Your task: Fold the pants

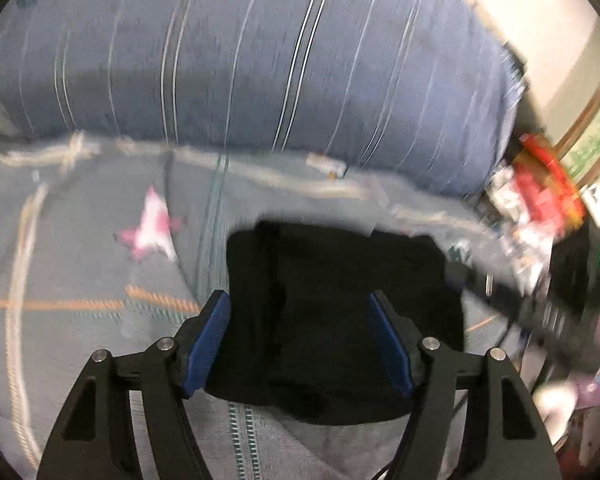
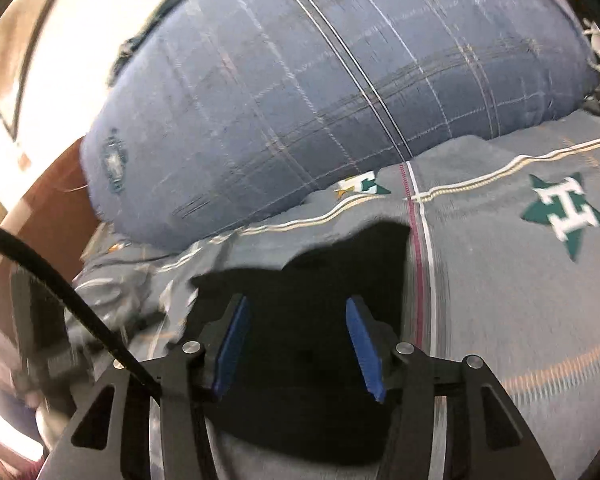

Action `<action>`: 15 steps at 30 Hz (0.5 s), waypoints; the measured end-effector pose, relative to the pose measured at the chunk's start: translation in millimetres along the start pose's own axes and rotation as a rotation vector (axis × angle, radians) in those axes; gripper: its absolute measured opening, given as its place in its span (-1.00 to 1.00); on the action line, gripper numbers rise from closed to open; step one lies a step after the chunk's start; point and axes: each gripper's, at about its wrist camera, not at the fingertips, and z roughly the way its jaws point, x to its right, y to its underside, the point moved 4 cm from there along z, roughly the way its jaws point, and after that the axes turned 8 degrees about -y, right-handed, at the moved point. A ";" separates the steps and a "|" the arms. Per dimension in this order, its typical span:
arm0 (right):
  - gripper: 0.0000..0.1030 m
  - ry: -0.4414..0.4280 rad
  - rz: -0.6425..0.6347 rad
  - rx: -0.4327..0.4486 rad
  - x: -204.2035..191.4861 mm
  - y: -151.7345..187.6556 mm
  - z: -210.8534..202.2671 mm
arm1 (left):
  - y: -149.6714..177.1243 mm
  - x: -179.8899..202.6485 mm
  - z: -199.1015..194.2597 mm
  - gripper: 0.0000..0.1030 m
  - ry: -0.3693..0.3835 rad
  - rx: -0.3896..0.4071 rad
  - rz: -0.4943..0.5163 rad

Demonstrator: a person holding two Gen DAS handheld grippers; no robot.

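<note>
grey bedding covers the bed [image 1: 80, 240], printed with stripes and stars: a pink and white star [image 1: 152, 228] shows in the left wrist view, a green star with a white letter [image 2: 566, 212] in the right wrist view. behind it a large blue pillow [image 1: 260, 60] with thin pale lines lies across the bed, filling the upper part of both views. both pictures are blurred, the left one more.

the pants [image 1: 340, 300] are black and lie on the bedding as a compact, roughly square bundle with a few soft creases down the cloth. in the left wrist view the left tongs [image 1: 300, 336] hang over the near part of the bundle with the blue pads [image 1: 208, 344] spread wide and nothing between them. in the right wrist view the right tongs [image 2: 296, 344] are likewise parted over the pants [image 2: 320, 280], blue pads [image 2: 364, 348] apart and holding nothing; whether either pair touches the cloth cannot be told.

a black cable [image 2: 60, 300] crosses the left of the right wrist view. at the right edge of the left wrist view sits a blurred red object [image 1: 544, 184] among clutter too smeared to name.
</note>
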 end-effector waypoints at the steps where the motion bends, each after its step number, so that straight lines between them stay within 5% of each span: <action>1: 0.08 0.011 0.015 -0.015 7.1 -5.6 10.0 | 10.0 -1.9 11.7 0.35 -0.039 -0.021 0.006; 8: 0.06 0.036 0.109 -0.038 39.8 -23.1 48.3 | 18.8 -19.1 15.0 0.41 0.012 -0.038 -0.049; 15: 0.29 0.024 0.037 0.117 -5.0 -11.1 -27.9 | 23.9 -26.4 -47.8 0.41 0.008 0.063 -0.037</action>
